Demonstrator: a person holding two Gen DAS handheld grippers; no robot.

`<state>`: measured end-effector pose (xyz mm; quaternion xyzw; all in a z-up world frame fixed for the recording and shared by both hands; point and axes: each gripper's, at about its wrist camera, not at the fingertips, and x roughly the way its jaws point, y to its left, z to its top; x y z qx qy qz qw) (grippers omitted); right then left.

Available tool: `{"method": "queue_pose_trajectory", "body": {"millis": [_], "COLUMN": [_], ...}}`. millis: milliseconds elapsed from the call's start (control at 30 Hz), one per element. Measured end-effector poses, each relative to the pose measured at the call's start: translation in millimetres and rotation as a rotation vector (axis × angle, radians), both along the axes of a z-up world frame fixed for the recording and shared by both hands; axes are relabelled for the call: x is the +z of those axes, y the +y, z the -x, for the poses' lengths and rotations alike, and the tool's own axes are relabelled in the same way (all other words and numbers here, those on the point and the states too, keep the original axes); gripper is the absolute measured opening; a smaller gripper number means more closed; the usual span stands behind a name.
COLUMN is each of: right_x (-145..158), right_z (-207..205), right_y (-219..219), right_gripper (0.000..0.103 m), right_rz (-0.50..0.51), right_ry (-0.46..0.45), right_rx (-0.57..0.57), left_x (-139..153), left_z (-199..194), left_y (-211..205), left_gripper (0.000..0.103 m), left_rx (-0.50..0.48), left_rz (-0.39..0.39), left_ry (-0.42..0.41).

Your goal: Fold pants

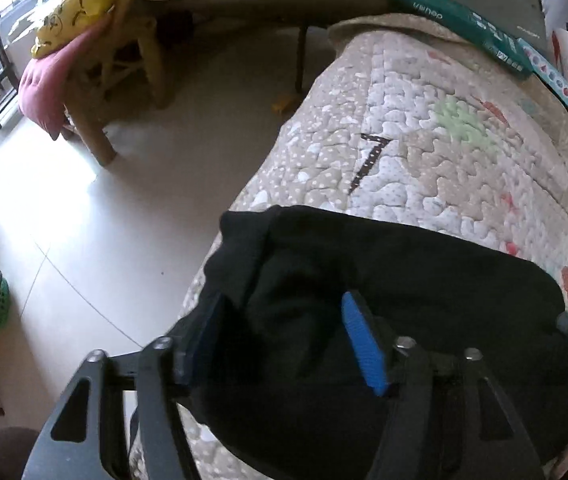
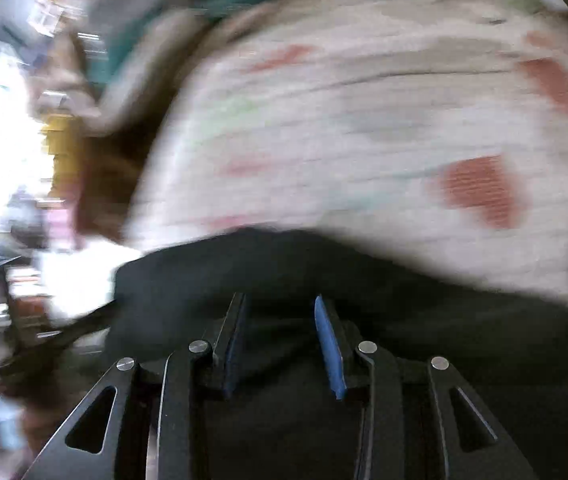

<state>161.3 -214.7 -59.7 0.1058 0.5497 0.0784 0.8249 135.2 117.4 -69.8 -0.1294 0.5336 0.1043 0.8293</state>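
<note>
**Motion smear on the right, cropped edges on the left**

The whole right wrist view is smeared: the patterned quilted bedspread (image 2: 363, 120) shows only as streaks of red and green, and the clutter along its left edge cannot be identified. The crumpled black fabric pants (image 1: 403, 280) run out of the bottom of both pictures, so their full outline is hidden. The long teal cardboard box (image 1: 455, 20) carries print too small to read. The yellow plastic bag (image 1: 80, 0) is cut off at the top edge.

One pair of black pants (image 1: 403, 280); one quilted cover (image 1: 423, 140); two grippers, left (image 1: 284, 320) and right (image 2: 280, 320); one wooden chair (image 1: 124, 60); one yellow bag (image 1: 80, 0); one teal pack (image 1: 463, 28).
</note>
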Motion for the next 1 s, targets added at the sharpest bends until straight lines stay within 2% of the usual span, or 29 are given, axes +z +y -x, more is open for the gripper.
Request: {"method": "queue_pose_trajectory", "body": {"millis": [33,67,100,200,300,433,567,633,733,800,900,1000], "right_x": [1,5,11,22,19,-9,-16,-17,-21,-19,-9,4], "right_z": [-1,-1,-1,-5,-17,-34,-29,-24,-17,-15,-13,-25], "right_y": [-14,-25,-41,-62,-56,-25,-5,-3,5,10,24,19], "right_gripper": [0.036,0.037,0.037,0.037,0.037,0.037,0.037,0.037,0.030,0.016,0.012,0.010], "right_rz": [0.062,0.083,0.080,0.006,0.005,-0.005,-0.007,-0.055,-0.028,-0.016,0.085,0.119], "right_ry": [-0.011,-0.027,-0.045,-0.057,-0.043,0.015,0.000,0.011,0.023,0.025,-0.011,-0.058], "right_rx": [-0.042,-0.074,-0.108,-0.120,-0.034,0.106,0.139,0.151,0.194,0.210,0.243,0.194], "left_x": [-1,-1,-2,-1,-3,-2,-2,-1,0,0,-1,0], "left_z": [-1,-1,-2,-3,-3,-1,-2,-2,-3,-3,-3,-4], "left_y": [3,5,6,5,2,3,1,-1,-3,-3,-2,-3], "left_gripper": [0.069,0.069,0.069,0.069,0.069,0.069,0.069,0.069,0.069,0.069,0.069,0.069], "left_rx": [0.000,0.004,0.008,0.019,0.021,0.019,0.014,0.011,0.013,0.013,0.023,0.028], "left_rz": [0.002,0.013,0.020,0.014,0.004,0.004,-0.018,-0.031,-0.042,-0.041,-0.031,-0.034], "left_ry": [-0.001,-0.002,-0.003,-0.011,-0.018,-0.020,-0.020,-0.020,-0.019,-0.019,-0.018,-0.019]}}
